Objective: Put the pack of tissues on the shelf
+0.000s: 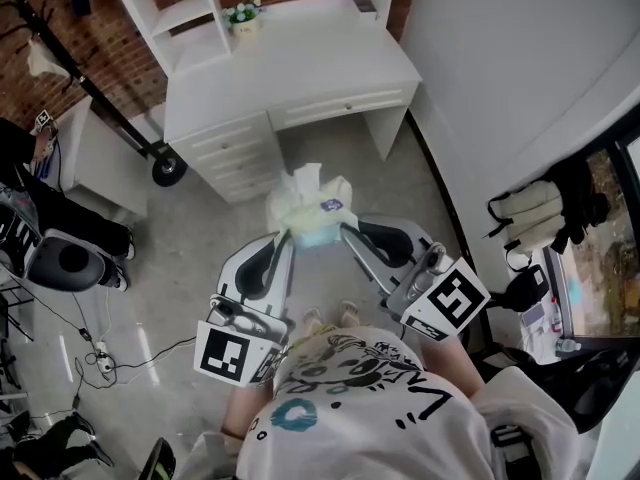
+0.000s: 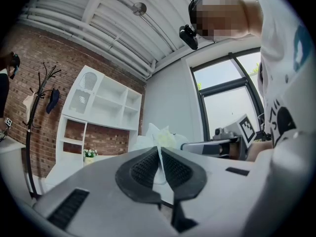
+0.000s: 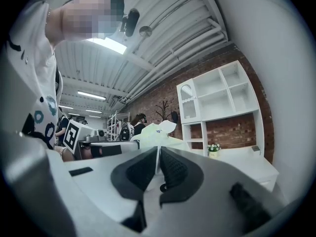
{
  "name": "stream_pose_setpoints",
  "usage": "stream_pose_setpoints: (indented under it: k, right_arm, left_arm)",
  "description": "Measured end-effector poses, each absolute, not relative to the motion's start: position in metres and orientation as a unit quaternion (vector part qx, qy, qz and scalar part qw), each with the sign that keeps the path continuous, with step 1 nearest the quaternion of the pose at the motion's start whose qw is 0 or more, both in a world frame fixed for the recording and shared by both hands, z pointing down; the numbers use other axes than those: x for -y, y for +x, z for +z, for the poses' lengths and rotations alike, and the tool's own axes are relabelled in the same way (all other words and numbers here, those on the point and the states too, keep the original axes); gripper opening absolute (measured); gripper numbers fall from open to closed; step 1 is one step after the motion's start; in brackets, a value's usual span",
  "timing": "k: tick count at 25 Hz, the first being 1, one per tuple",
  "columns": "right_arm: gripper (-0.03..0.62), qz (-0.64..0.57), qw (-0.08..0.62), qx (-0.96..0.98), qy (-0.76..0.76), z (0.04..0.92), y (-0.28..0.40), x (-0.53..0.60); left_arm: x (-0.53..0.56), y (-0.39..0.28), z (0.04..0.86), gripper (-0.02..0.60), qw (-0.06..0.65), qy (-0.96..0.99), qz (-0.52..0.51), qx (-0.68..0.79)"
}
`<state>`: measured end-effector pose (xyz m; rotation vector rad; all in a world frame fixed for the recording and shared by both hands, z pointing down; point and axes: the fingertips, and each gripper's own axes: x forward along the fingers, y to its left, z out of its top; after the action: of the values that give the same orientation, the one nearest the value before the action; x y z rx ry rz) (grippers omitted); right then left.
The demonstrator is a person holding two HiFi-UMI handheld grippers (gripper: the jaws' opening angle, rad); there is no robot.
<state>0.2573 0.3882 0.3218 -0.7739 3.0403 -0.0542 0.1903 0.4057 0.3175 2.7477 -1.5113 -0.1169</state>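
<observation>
Between clamped jaws of left gripper (image 1: pixel 288 238) and right gripper (image 1: pixel 344 229), tissue pack (image 1: pixel 310 200), label (image 1: pixel 332 205) illegible.

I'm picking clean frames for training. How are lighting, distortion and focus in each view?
Head view: even light, pack of tissues fairly sharp, walls bowed by the wide lens. Left gripper view: strong fisheye with black corners, window washed out, left gripper soft up close. Right gripper view: same fisheye, ceiling light glares, shelf readable.
</observation>
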Motion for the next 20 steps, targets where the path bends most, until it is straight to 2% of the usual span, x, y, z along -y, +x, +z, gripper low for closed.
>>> stream_pose_setpoints:
  k: [7, 20]
  right_arm:
    - [0.034, -0.028, 0.003, -0.968, -0.248, 0.327, 0.246, -0.385]
    - [0.034, -0.04, 0.003, -0.968, -0.25, 0.34, 0.184, -0.368]
  left_arm:
    - [-0.402, 0.178, 0.323, 0.02, 0.007, 0.877, -0.032, 0.48]
    - [-0.385, 0.115, 0.335, 0.02, 0.023, 0.875, -0.032, 0.482]
